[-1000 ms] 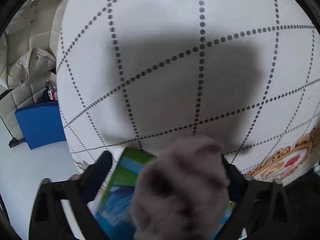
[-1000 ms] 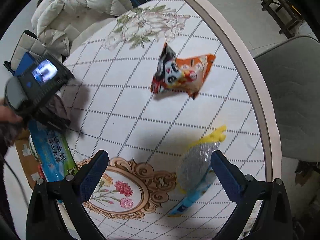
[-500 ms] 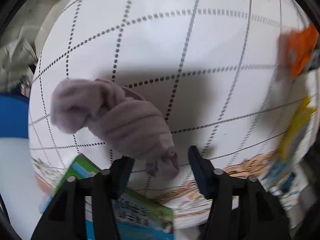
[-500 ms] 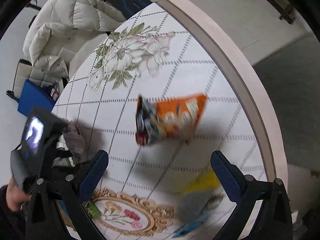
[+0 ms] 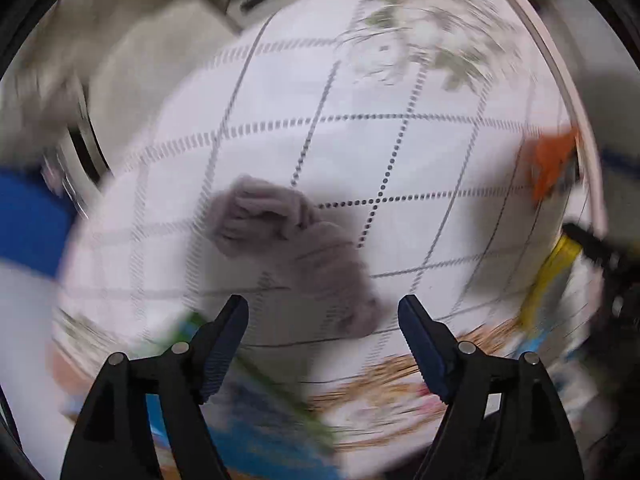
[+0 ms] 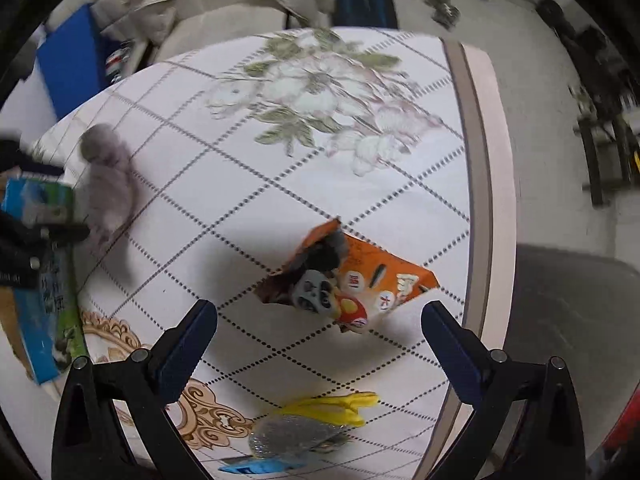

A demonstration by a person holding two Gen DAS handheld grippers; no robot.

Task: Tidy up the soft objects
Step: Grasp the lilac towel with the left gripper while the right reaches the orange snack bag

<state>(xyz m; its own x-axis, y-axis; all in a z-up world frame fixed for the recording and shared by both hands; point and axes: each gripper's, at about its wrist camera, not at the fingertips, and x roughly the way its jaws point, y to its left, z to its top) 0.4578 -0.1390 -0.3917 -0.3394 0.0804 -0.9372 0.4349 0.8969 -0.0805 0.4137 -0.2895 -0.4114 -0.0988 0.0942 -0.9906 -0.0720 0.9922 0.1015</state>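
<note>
With both the left gripper (image 5: pixel 322 316) and right gripper (image 6: pixel 319 318) spread empty, the right should descend squarely over the orange snack bag (image 6: pixel 352 280) near the worktop (image 6: pixel 476 160) edge.

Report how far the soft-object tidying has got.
Done, by the look of it: the grey cloth lies loose on the tablecloth, free of the open left gripper. In hand: nothing; the right gripper is open above the orange snack bag. Left: that bag, the yellow-topped packet and the blue-green pack lie scattered, ungrouped.
</note>
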